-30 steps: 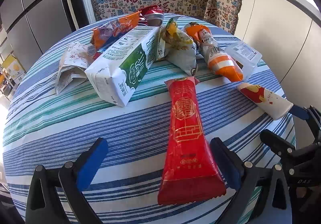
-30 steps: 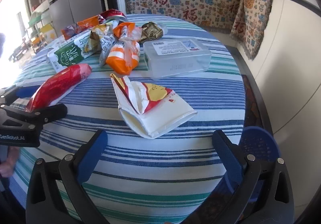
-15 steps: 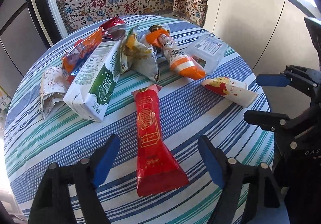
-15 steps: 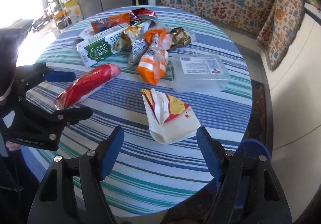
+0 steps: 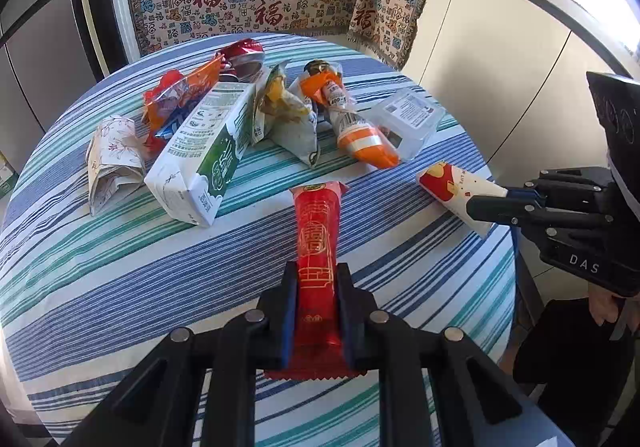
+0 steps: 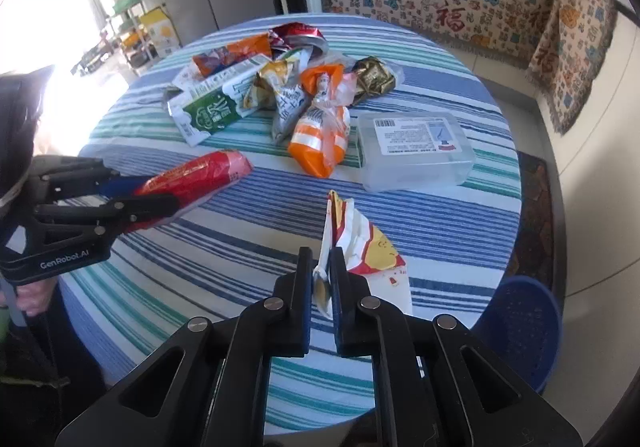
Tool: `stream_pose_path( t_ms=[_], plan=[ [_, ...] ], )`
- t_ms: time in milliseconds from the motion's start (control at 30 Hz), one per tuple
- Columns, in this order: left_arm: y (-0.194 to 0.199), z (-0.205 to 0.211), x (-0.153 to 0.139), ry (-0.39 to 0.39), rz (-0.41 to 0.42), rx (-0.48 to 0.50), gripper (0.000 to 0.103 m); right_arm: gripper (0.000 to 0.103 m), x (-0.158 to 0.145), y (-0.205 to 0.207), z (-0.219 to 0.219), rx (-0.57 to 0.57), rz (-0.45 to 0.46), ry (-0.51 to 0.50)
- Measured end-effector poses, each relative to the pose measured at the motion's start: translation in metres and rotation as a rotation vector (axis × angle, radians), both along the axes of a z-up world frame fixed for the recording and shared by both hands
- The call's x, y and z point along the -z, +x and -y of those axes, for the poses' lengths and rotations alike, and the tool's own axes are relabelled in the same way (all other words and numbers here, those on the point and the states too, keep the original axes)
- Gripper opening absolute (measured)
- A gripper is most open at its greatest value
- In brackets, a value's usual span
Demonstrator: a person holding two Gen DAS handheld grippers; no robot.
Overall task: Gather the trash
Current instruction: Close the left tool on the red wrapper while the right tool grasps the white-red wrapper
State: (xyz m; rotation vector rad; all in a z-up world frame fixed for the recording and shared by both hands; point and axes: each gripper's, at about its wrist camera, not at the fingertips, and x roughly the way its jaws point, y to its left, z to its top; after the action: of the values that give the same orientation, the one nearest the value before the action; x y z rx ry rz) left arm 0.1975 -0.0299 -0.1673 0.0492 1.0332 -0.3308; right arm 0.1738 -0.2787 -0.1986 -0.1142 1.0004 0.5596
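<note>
My left gripper is shut on the near end of a long red snack wrapper and holds it over the striped round table. The wrapper also shows in the right wrist view, clamped in the left gripper. My right gripper is shut on the edge of a white and red fries carton. In the left wrist view the carton sits at the table's right edge with the right gripper on it.
Further back lie a green and white milk carton, an orange-wrapped bottle, a clear plastic box, snack bags, a folded paper pack and a crushed can. A blue bin stands on the floor right of the table.
Both grippers were open half a second ago. Now the left has closed on the red wrapper and the right has closed on the fries carton, which stands tilted up.
</note>
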Motion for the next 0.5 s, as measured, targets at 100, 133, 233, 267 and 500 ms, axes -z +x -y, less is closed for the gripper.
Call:
stream_pose_path(
  t_ms=[100,133,233,267,500],
  plan=[
    [-0.007,0.003,-0.012,-0.049,0.012,0.011,0.017,0.007,-0.011,0.0,0.012,0.02,-0.008,0.087],
    [-0.009,0.006,-0.016,-0.071,0.014,0.015,0.017,0.007,-0.013,0.0,0.016,0.029,-0.01,0.118],
    [-0.011,0.017,-0.025,-0.125,0.014,0.027,0.017,0.007,-0.021,0.0,0.034,0.071,-0.016,0.198],
    [-0.011,0.022,-0.028,-0.142,0.013,0.035,0.017,0.007,-0.025,0.0,0.043,0.088,-0.012,0.219],
    [0.0,0.099,-0.048,-0.203,0.006,0.134,0.016,0.007,-0.05,0.004,0.137,0.277,0.045,0.26]
  ],
)
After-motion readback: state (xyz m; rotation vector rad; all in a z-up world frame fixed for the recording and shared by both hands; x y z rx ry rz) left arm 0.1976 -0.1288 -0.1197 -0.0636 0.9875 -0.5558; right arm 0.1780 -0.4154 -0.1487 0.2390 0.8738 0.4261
